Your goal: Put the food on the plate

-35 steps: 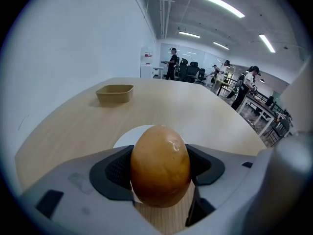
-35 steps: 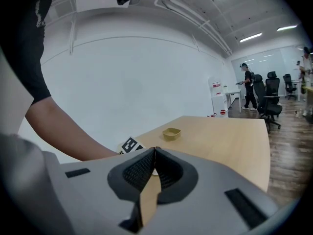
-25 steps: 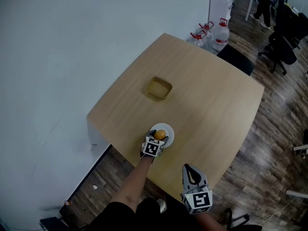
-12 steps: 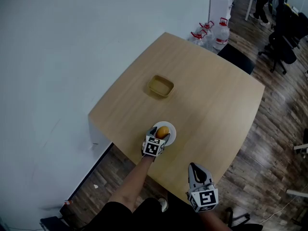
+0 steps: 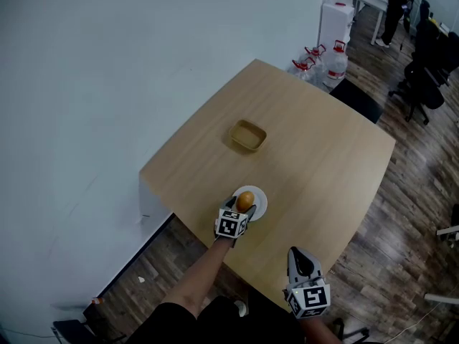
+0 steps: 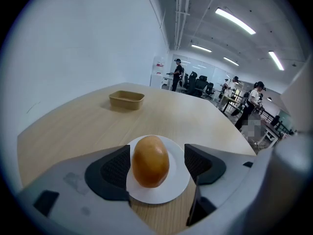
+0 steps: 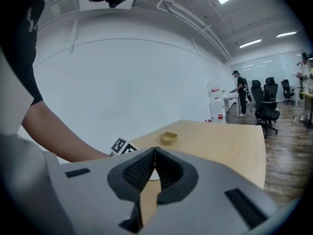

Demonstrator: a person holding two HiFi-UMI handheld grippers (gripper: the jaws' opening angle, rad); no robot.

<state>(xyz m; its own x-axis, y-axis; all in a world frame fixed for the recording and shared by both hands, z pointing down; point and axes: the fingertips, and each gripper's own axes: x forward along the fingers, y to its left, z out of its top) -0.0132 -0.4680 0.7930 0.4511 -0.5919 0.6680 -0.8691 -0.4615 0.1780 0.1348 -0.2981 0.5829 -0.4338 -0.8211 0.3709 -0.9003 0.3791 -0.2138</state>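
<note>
1. Surface: pale wood, set against a white wall.
2. Right tool: jaws pressed together with nothing between them, held beyond the surface's near edge, well apart from the plate.
3. Left tool: jaws apart, one on each side of the food, with a clear gap at the right jaw.
4. Tan tray: near the surface's middle, well apart from the plate.
5. White plate: flat, close to the near edge.
6. Food: orange-brown, egg-shaped, resting on the plate.

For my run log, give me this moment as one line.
left gripper: open, jaws flanking food | food: on white plate | right gripper: shut, empty | tan tray: mid-table, away from both grippers
</note>
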